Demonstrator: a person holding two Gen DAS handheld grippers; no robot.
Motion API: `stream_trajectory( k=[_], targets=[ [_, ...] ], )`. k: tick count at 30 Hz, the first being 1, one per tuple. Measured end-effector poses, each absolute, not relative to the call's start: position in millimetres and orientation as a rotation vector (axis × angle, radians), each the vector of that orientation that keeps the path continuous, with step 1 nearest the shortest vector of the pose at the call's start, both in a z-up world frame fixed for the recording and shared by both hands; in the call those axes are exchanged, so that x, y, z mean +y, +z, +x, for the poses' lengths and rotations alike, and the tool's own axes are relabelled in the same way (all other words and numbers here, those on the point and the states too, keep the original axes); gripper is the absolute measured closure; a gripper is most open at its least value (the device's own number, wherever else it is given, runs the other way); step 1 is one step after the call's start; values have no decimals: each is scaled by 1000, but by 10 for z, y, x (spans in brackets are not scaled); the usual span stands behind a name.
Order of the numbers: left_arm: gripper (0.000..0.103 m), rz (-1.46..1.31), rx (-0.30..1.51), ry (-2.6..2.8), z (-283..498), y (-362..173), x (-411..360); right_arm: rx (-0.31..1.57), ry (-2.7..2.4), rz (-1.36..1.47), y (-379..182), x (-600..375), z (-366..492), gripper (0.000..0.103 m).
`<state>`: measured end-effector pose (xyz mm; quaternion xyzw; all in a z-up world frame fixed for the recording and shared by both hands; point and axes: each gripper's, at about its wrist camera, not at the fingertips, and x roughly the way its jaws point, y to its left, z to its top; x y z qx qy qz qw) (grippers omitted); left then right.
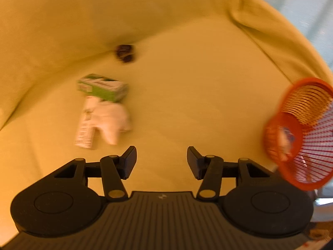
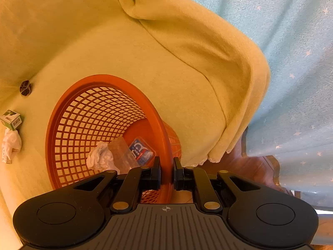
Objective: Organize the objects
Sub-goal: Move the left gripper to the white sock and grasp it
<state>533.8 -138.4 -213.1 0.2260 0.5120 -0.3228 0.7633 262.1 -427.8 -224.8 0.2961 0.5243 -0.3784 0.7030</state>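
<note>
Right gripper (image 2: 167,174) clenched on the near rim of an orange mesh basket (image 2: 83,112), one finger inside the rim, the other outside. Basket tilted, its mouth turned toward the camera, over a seat draped in a yellow blanket (image 2: 166,66). Inside the basket, at its bottom: a crumpled white tissue (image 2: 100,156), a clear plastic wrapper (image 2: 121,150) and a blue-and-red packet (image 2: 140,151), all lying close together. Left of the basket on the blanket: a small green-and-white box (image 2: 11,119), with a white crumpled paper (image 2: 10,143) touching it on the near side. Farther back, in the crease of the blanket, a small dark object (image 2: 25,87), too small to identify. At right, a pale blue curtain with stars (image 2: 291,62) hanging behind the seat, and a strip of brown wood (image 2: 249,166) below the blanket's edge.

Left gripper (image 1: 162,162) released, fingers spread wide, nothing between them, above the bare blanket (image 1: 197,83). Ahead and to the left: the green-and-white box (image 1: 102,87), blurred, with the white paper (image 1: 108,120) touching its near side and a printed label (image 1: 84,133) beside it. Dark object (image 1: 124,53) farther off in the crease. Orange basket (image 1: 299,133) at the far right edge of this view, well apart from the box.
</note>
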Motion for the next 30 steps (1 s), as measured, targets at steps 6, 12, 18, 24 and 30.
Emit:
stream_trajectory(
  k=[6,12,18,24,30],
  targets=[
    [46,483,1075,-657,5792,-2315,-1155,1173,-864,656,-2262,-4263,2621,96],
    [46,473,1093,-638,6125,-2613,-1140,1187,-881,645,-2265,-4232,2628,96],
    [46,447,1151,-603,6362,-2940,-1155,1248,-890,620,-2321,-4244,2645,96],
    [46,396,1197,-570,6550,-3172,-1187,1285,-894,595,-2332,-4260,2726,96],
    [49,333,1196,-553,6664,-3290,-1247,1296,-891,579,-2336,-4248,2767,96]
  ],
)
